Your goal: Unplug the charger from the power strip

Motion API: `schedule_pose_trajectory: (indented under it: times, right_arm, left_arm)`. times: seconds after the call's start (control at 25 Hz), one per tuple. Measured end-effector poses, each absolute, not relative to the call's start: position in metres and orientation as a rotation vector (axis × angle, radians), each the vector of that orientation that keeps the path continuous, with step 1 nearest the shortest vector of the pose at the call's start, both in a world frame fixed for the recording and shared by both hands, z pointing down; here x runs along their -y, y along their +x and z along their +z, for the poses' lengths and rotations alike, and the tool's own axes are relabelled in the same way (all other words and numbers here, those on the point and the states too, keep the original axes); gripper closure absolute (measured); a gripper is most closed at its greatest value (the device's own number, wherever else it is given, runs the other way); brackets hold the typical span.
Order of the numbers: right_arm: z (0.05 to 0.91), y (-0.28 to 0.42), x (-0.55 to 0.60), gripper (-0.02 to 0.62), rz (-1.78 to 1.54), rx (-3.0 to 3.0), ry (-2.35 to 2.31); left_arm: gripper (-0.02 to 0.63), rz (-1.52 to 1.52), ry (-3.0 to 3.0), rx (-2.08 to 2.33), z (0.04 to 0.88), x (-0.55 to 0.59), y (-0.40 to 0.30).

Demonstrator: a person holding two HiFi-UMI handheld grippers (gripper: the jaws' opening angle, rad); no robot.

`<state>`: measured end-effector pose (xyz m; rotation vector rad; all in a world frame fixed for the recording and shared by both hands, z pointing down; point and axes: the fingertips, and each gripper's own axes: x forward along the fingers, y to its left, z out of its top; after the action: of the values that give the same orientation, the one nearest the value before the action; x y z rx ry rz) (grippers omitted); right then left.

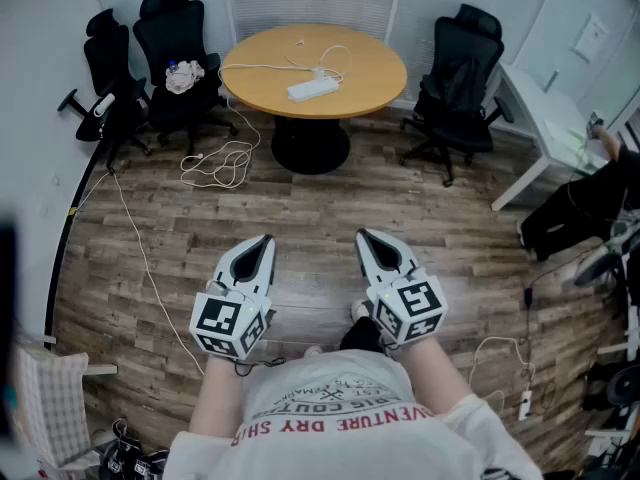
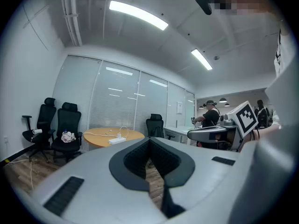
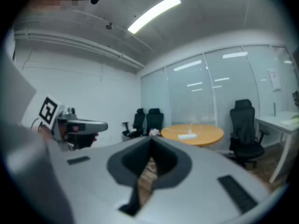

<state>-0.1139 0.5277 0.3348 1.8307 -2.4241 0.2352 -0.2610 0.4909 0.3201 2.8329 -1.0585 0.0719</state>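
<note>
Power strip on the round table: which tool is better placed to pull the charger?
Right, marginally: left tool and right tool are both shut, empty, far from the table, but the charger seems plugged in right of the power strip's middle.

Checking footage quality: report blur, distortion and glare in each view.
Head view: sharp, evenly lit, power strip plain on the round table. Left gripper view: heavy fisheye, dark corners, ceiling light strip glaring. Right gripper view: same fisheye, softer focus throughout.

Shirt print [image 1: 345,424]: red capital letters, upside down to the camera, partly readable as "VENTURE DRY SH".
Shirt, smaller grey line above the red: too blurred to read.
Paper notice on wall [image 1: 592,36]: print too small to read.
</note>
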Motion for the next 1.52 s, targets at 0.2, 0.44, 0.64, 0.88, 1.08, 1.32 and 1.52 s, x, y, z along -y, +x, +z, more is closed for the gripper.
schedule_pose_trajectory:
  times: [0.2,0.44,0.64,0.88,1.08,1.32,1.52]
  right_arm:
    - [0.334,-0.113,-0.521,0.571,0.231,2.441,1.810]
    - [0.336,-0.107,-0.515,0.571,0.244,2.492,1.796]
    - [0.336,-0.093,-0.500,0.571,0.243,2.508,1.814]
    - [0.342,-0.049,-0.463,0.571,0.253,2.525,1.794]
    - [0.346,-0.003,-0.419,0.571,0.250,2.552,1.711]
    - [0.342,0.064,-0.361,0.571,0.171,2.563,1.601]
    - [0.349,0.104,-0.324,0.571,0.181,2.559,1.522]
  left_arm:
    - [0.577,0.073,2.824,1.045,0.322,-0.484,-0.254]
    - [0.577,0.093,2.802,1.049,0.329,-0.474,-0.242]
    - [0.577,0.115,2.776,1.066,0.335,-0.459,-0.230]
    - [0.577,0.135,2.735,1.122,0.342,-0.424,-0.194]
    - [0.577,0.140,2.698,1.193,0.347,-0.386,-0.151]
    - [0.577,0.129,2.665,1.261,0.343,-0.334,-0.081]
    - [0.577,0.127,2.692,1.242,0.342,-0.306,-0.029]
